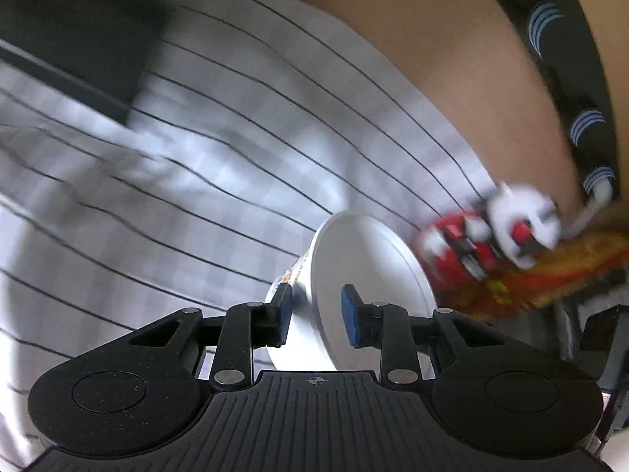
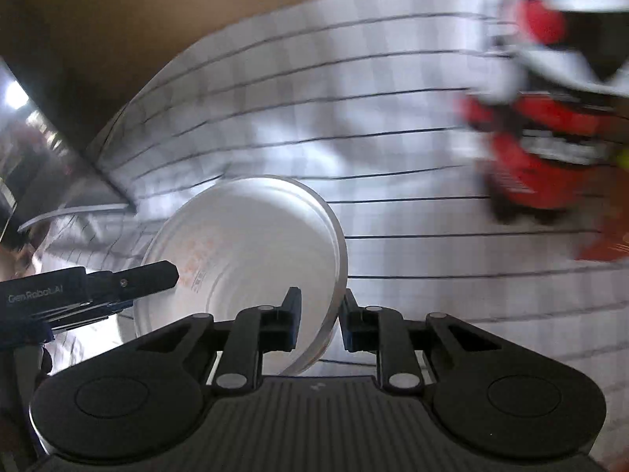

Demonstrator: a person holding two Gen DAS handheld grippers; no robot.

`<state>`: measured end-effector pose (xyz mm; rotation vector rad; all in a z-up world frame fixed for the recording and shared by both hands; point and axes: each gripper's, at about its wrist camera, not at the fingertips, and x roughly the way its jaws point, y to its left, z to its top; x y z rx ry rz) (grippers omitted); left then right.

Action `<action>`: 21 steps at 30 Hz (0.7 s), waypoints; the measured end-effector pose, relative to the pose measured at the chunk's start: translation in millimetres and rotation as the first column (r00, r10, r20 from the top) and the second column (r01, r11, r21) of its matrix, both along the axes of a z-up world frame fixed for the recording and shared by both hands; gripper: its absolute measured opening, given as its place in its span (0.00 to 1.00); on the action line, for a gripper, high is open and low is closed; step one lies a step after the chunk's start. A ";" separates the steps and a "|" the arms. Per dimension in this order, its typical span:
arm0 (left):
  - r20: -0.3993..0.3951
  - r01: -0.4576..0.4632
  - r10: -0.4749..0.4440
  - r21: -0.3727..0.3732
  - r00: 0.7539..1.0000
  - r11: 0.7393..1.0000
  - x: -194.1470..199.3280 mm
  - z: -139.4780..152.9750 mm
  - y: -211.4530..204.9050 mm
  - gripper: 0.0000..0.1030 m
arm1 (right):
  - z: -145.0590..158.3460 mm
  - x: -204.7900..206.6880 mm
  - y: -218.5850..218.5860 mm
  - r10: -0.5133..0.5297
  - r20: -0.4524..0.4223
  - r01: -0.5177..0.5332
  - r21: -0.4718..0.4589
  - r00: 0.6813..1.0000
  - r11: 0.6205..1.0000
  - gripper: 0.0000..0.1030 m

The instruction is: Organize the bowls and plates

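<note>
In the left wrist view my left gripper [image 1: 317, 314] is shut on the rim of a white bowl [image 1: 365, 271] with a printed pattern on its outside. The bowl is tipped on its side above the checked tablecloth [image 1: 220, 149]. In the right wrist view my right gripper [image 2: 319, 316] is shut on the rim of a white bowl [image 2: 243, 259], also tipped on edge, its inside facing the camera. The left gripper's black finger [image 2: 149, 275] reaches in from the left, next to that bowl. Both views are motion-blurred.
A red and white package [image 1: 471, 244] lies at the right on the cloth, beside a colourful printed item [image 1: 558, 271]. It also shows in the right wrist view [image 2: 542, 149] at the upper right. A dark box [image 1: 74, 39] sits at the upper left. A brown floor lies beyond the table edge.
</note>
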<state>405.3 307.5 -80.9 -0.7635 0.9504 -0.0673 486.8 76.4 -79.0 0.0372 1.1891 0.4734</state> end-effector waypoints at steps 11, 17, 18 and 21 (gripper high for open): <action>-0.161 0.237 -0.234 -0.001 0.959 0.972 56.2 -45.7 -128.8 0.29 | -37.8 -2.3 -132.6 -0.218 -0.054 0.214 -0.071 0.974 0.974 0.24; -0.205 0.248 -0.237 0.033 0.950 0.968 66.1 -57.7 -139.5 0.29 | -56.7 6.7 -143.6 -0.202 -0.102 0.198 -0.046 0.974 0.979 0.24; -0.210 0.247 -0.235 0.032 0.949 0.968 69.2 -60.9 -141.0 0.29 | -58.3 7.6 -144.2 -0.200 -0.108 0.196 -0.046 0.974 0.980 0.24; -0.223 0.240 -0.228 0.024 0.948 0.971 76.8 -68.8 -142.7 0.30 | -63.8 7.7 -144.0 -0.191 -0.123 0.186 -0.052 0.974 0.981 0.24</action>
